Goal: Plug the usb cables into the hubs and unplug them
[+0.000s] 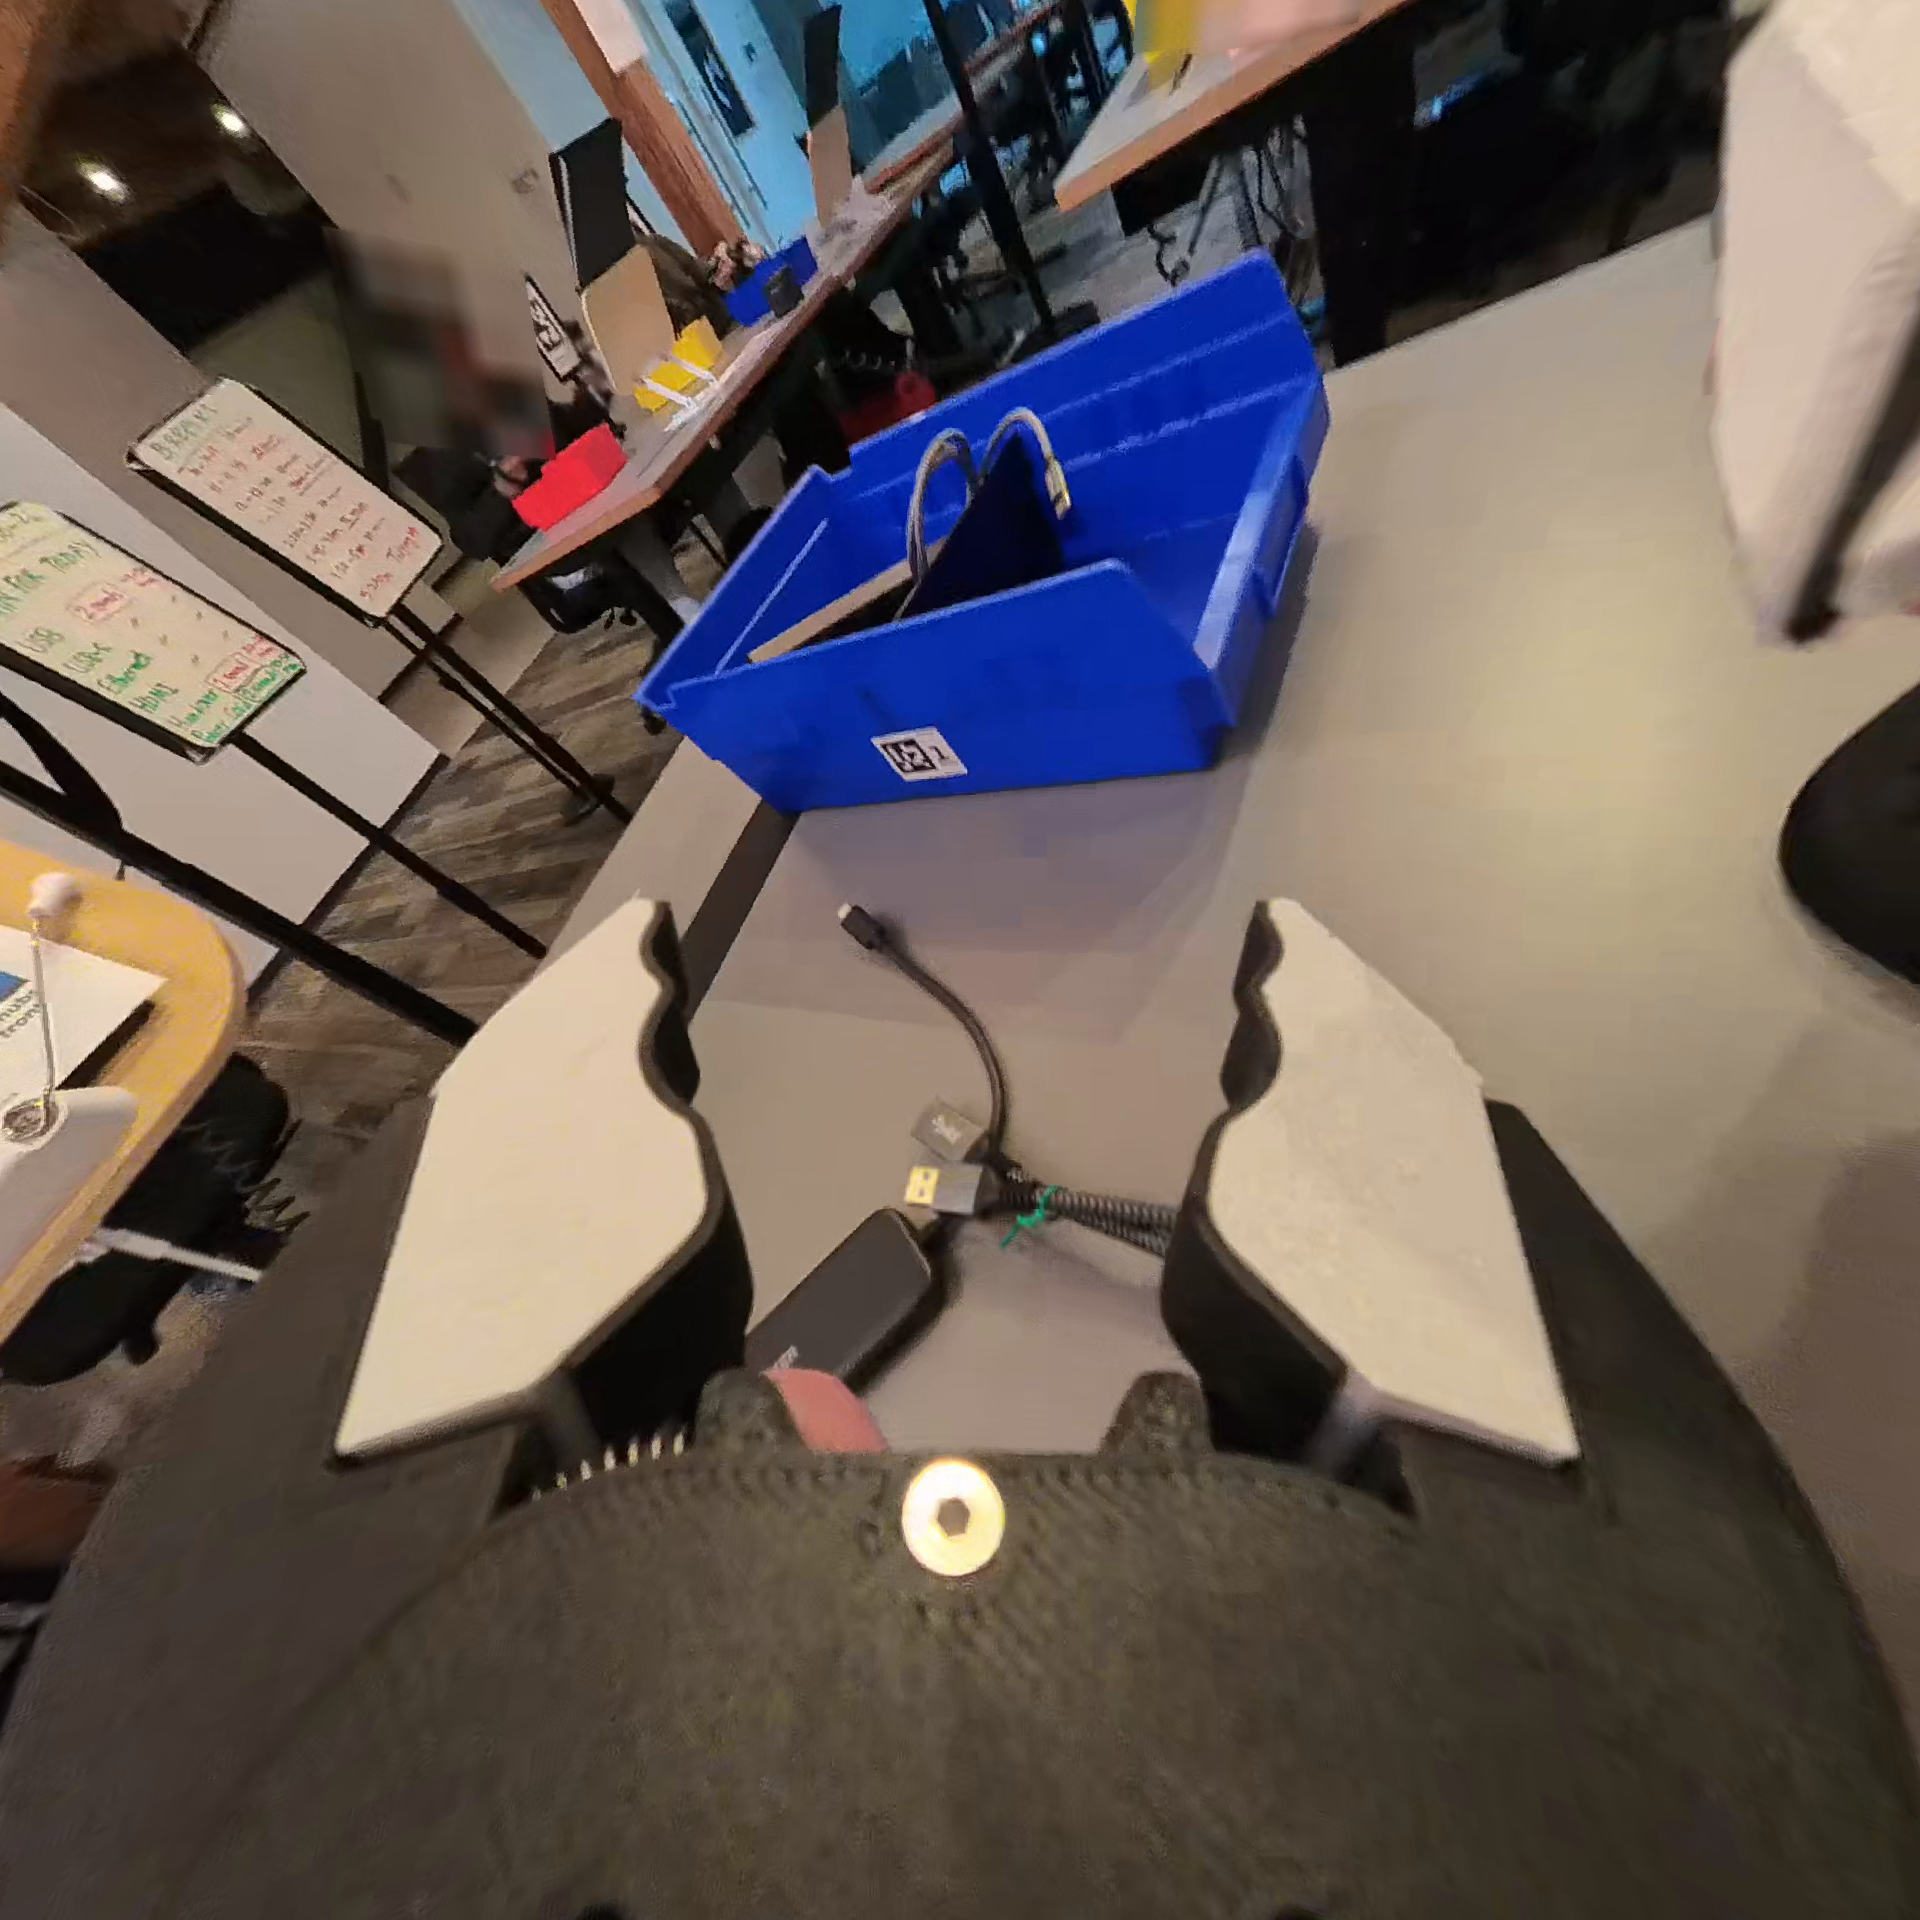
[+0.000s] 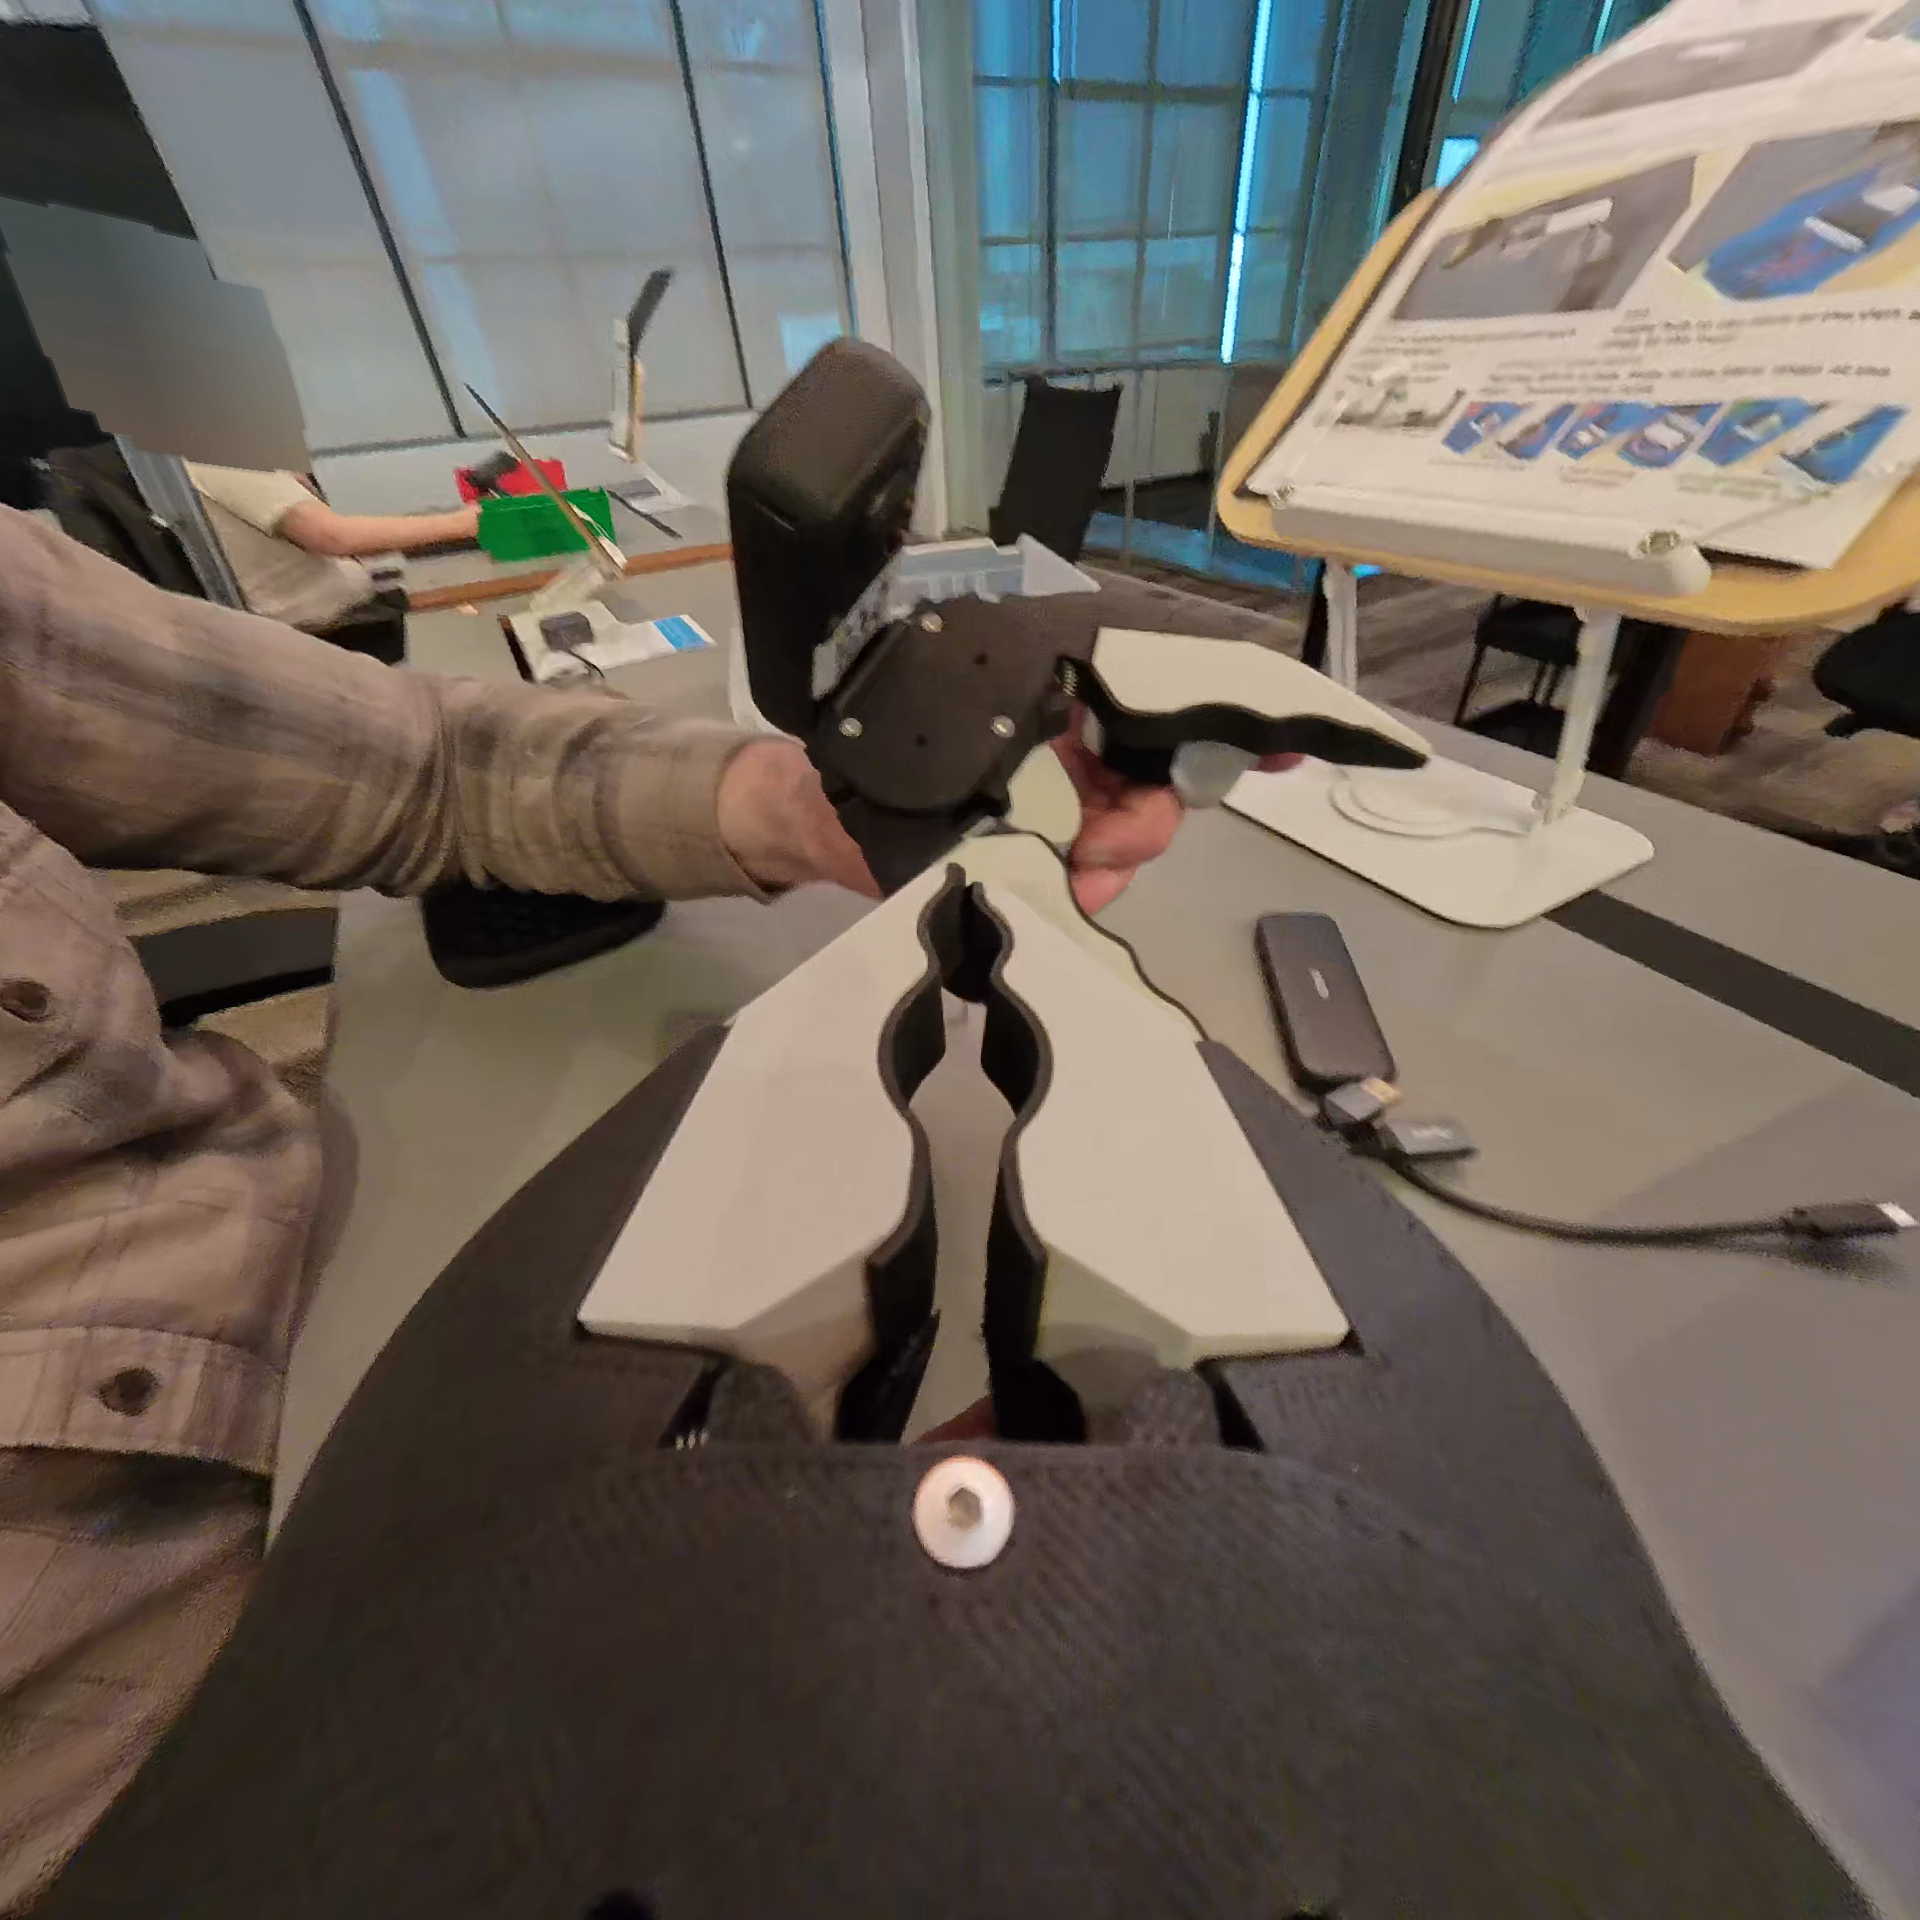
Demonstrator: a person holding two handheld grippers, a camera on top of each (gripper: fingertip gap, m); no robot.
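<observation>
The left gripper is hovering over the grey surface with its jaws standing wide apart around nothing. Between them the black hub is lying flat, with the braided usb cable and its gold-tipped plug just beside it, unplugged. The right gripper is showing jaws nearly together, gripping nothing. A blue bin is sitting beyond
</observation>
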